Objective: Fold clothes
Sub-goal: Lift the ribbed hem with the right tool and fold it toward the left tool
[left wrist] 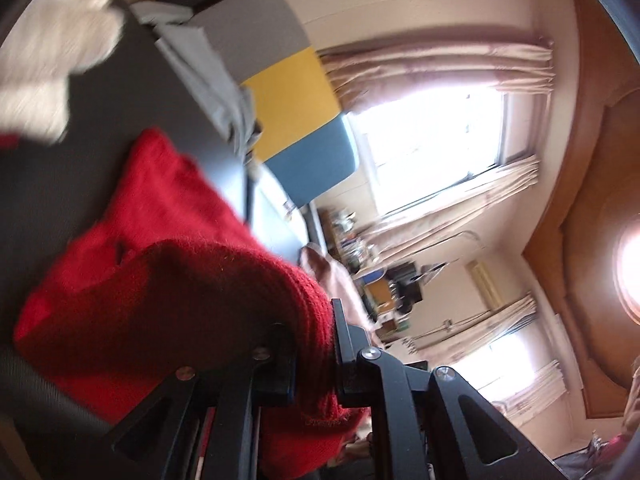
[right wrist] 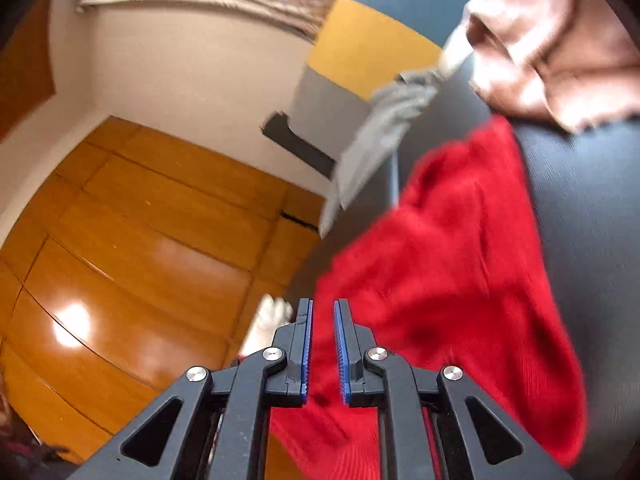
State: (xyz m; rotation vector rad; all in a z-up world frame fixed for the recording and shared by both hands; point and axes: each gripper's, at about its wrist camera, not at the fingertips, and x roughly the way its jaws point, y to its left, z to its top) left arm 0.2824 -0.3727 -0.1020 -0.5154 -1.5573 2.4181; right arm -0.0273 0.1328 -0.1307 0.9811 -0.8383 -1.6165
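Note:
A red knit sweater lies partly on the dark table and is lifted at one edge. My left gripper is shut on a thick fold of the red sweater, with the ribbed hem bunched between its jaws. In the right wrist view the same sweater hangs in front of the dark table. My right gripper has a narrow gap between its blue pads, and red cloth shows in that gap. Both views are tilted and blurred.
A cream knit garment lies at the table's far left. A grey garment lies along the table's edge, also in the right wrist view. A pink garment lies at the table's upper right. Orange wooden panelling fills the left.

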